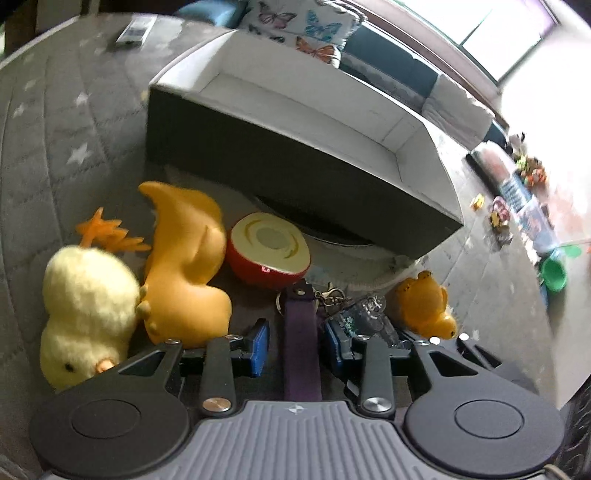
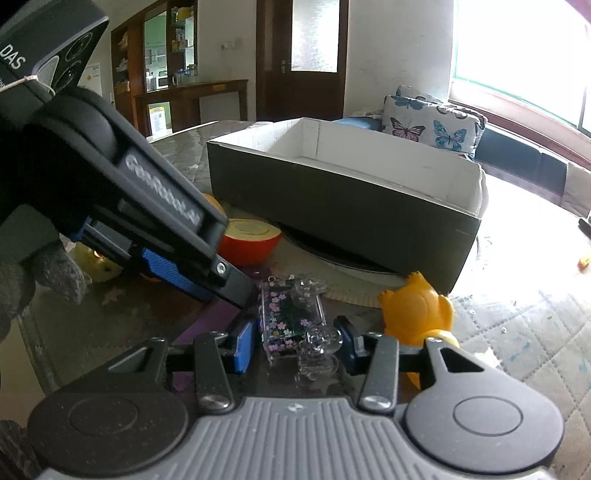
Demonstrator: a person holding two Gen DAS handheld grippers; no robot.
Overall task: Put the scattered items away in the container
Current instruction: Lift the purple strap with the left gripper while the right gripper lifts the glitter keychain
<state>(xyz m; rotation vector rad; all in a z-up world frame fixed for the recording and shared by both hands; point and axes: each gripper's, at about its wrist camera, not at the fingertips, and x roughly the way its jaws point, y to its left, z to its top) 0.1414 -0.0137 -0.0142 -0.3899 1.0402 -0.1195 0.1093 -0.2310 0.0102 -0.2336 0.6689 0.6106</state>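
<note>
A dark box with a white inside [image 1: 295, 110] [image 2: 369, 173] stands on the quilted surface, with nothing visible in it. In front of it lie a yellow plush chick [image 1: 85, 306], a large orange rubber duck [image 1: 184, 266], a red toy apple half [image 1: 267, 251] [image 2: 251, 240], a small orange duck [image 1: 423, 301] [image 2: 417, 306] and a clear flowered keychain [image 2: 291, 317] [image 1: 364, 314] with a purple strap [image 1: 300, 339]. My left gripper [image 1: 297, 345] is open, jaws either side of the strap. My right gripper [image 2: 295, 341] is open around the clear keychain.
A remote [image 1: 135, 31] lies at the far left of the surface. A butterfly cushion [image 1: 303, 29] [image 2: 432, 123] sits behind the box. Toys and a green cup [image 1: 554, 273] lie on the floor at right. The left gripper's body [image 2: 147, 206] crosses the right wrist view.
</note>
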